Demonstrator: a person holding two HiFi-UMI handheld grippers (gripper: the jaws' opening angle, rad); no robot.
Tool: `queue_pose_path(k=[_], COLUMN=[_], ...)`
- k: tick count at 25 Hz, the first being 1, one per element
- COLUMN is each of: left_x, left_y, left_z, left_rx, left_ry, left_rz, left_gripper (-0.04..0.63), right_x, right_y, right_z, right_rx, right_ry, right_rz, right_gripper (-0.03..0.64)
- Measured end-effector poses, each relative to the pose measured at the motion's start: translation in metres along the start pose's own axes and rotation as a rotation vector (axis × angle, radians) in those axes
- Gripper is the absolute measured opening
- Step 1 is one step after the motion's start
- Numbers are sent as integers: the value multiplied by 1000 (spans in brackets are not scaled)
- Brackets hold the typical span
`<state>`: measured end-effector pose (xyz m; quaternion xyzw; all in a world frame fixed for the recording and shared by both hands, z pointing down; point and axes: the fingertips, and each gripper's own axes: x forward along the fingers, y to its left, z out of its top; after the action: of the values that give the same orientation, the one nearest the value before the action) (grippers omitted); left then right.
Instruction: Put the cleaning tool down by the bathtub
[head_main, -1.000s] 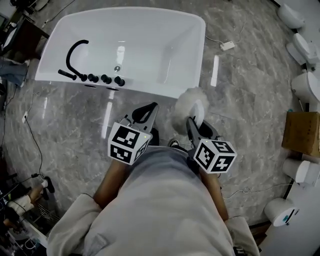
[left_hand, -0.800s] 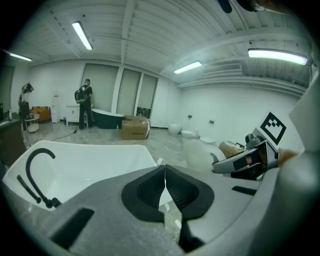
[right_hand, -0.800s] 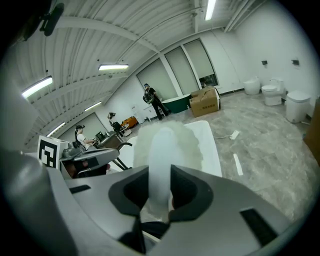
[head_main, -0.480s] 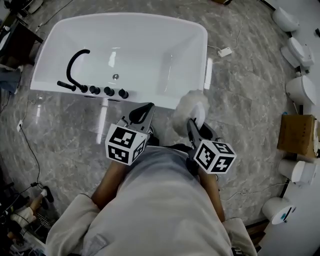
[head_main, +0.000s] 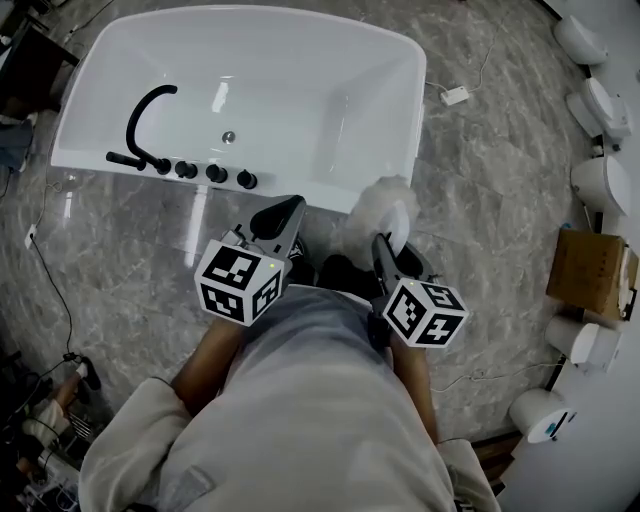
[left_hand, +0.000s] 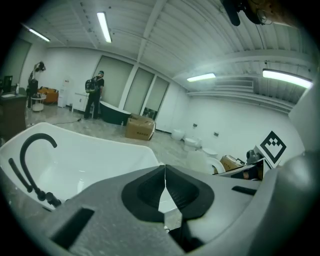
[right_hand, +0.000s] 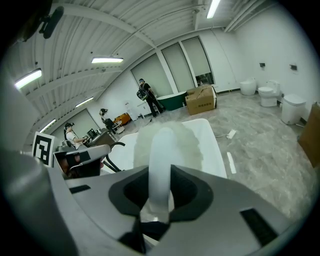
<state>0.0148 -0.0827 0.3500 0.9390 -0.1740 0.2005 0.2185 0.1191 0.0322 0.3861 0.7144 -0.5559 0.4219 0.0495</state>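
Holding 1 cleaning tool (head_main: 384, 207) nr 1 bathtub (head_main: 300, 95).

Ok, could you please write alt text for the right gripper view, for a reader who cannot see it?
The right gripper is shut on the white handle of a fluffy white cleaning tool, whose head rises above the jaws. Behind it stands a white bathtub on a grey marbled floor.
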Motion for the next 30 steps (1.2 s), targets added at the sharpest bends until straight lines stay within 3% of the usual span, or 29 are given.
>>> queue_pose_path(k=[10,21,30], left_x=[31,29,19], left_y=[-25,-20,-10], left_z=[3,-1,-13], left_rx=[7,-32,-49], left_ry=[44,62,89], left_rz=[-35,-8,19], left_gripper=[9,9,9], right_x=[17,33,46], right_y=[-21,-21,-31], right_z=[18,12,4], right_rx=[-37,-64,-75], right_ry=[32,108,157], right_rz=[55,132,130], right_gripper=[80,80,80])
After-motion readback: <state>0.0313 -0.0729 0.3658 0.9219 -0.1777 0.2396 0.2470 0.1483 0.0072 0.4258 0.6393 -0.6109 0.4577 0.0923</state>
